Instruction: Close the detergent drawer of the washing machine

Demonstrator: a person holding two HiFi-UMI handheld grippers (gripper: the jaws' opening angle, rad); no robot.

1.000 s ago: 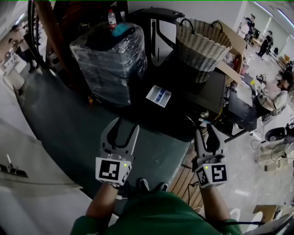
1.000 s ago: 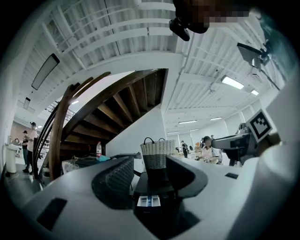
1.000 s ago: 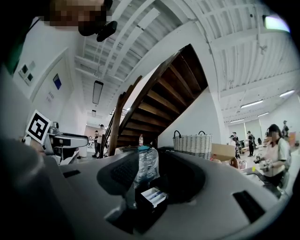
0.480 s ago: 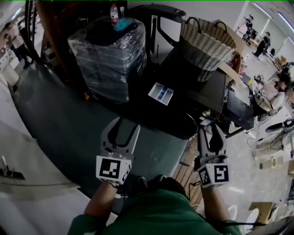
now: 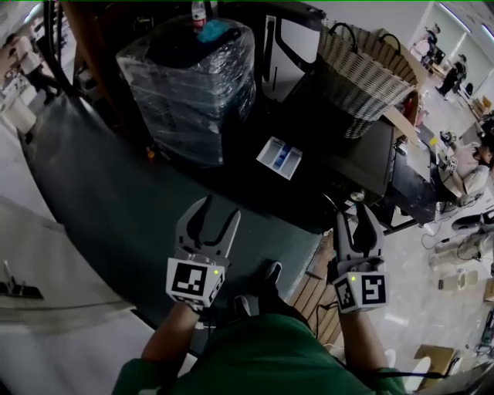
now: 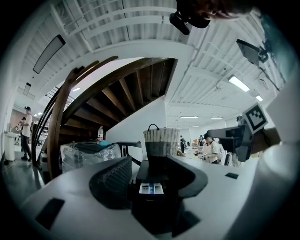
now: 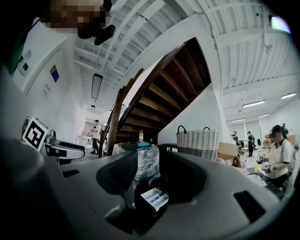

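The black washing machine (image 5: 363, 158) stands ahead of me with a wicker basket on top. Its detergent drawer (image 5: 279, 156) sticks out, showing white and blue compartments. My left gripper (image 5: 217, 207) hangs open and empty, below and left of the drawer and well short of it. Below and right of the drawer, my right gripper (image 5: 353, 214) is also open and holds nothing. In the left gripper view the drawer (image 6: 151, 188) shows far off between the spread jaws (image 6: 150, 185). The right gripper view frames the drawer (image 7: 154, 198) the same way, with nothing touching the pads (image 7: 123, 174).
A plastic-wrapped block (image 5: 193, 85) with a bottle (image 5: 199, 11) on top stands left of the machine. The wicker basket (image 5: 370, 73) sits on the machine. A wooden staircase (image 6: 117, 89) rises at the back left. People work at desks (image 5: 455, 166) on the right. Dark green floor (image 5: 116, 216) lies between me and the machine.
Both grippers have edged forward and a little lower toward the machine. The right jaws stand slightly wider than before. The drawer stays pulled out.
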